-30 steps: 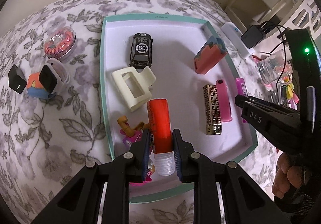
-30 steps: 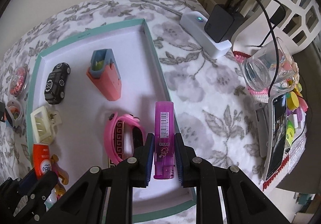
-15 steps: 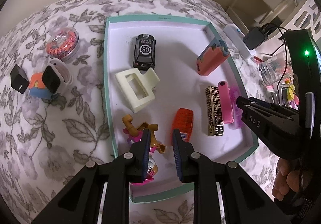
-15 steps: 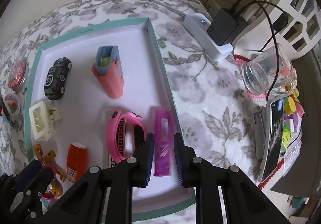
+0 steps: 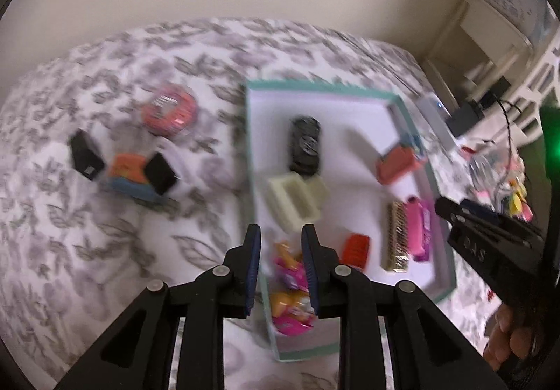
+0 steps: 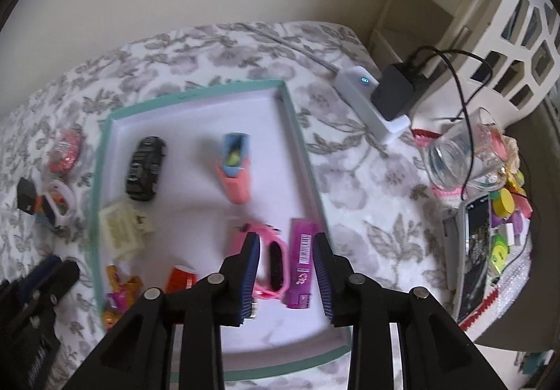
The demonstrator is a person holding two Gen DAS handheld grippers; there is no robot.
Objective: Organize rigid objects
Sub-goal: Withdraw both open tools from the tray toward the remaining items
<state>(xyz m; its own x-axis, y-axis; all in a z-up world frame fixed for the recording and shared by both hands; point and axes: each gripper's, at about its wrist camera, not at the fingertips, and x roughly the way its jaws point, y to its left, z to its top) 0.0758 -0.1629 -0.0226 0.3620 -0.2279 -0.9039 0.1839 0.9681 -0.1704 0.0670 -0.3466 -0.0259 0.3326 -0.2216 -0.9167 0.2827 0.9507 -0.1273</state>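
Loose clips point(image 5: 122, 169) lie up-left of the empty, nearly closed left hand-held gripper point(image 5: 280, 264), nearer than the right hand-held gripper point(image 6: 287, 267), whose jaws have just been opening, empty.

One tray point(image 6: 295, 131); two lighters point(image 6: 302, 267) point(image 6: 180, 279); one toy car point(image 6: 145, 168) (black).

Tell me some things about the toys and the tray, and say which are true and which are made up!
1. The black toy car lies inside the teal tray. True.
2. The purple lighter is clamped in the right gripper. False: it lies in the tray and the jaws stand clear.
3. The glass jar is in the tray. False: it lies outside, on the floral cloth.
4. The left gripper holds nothing. True.
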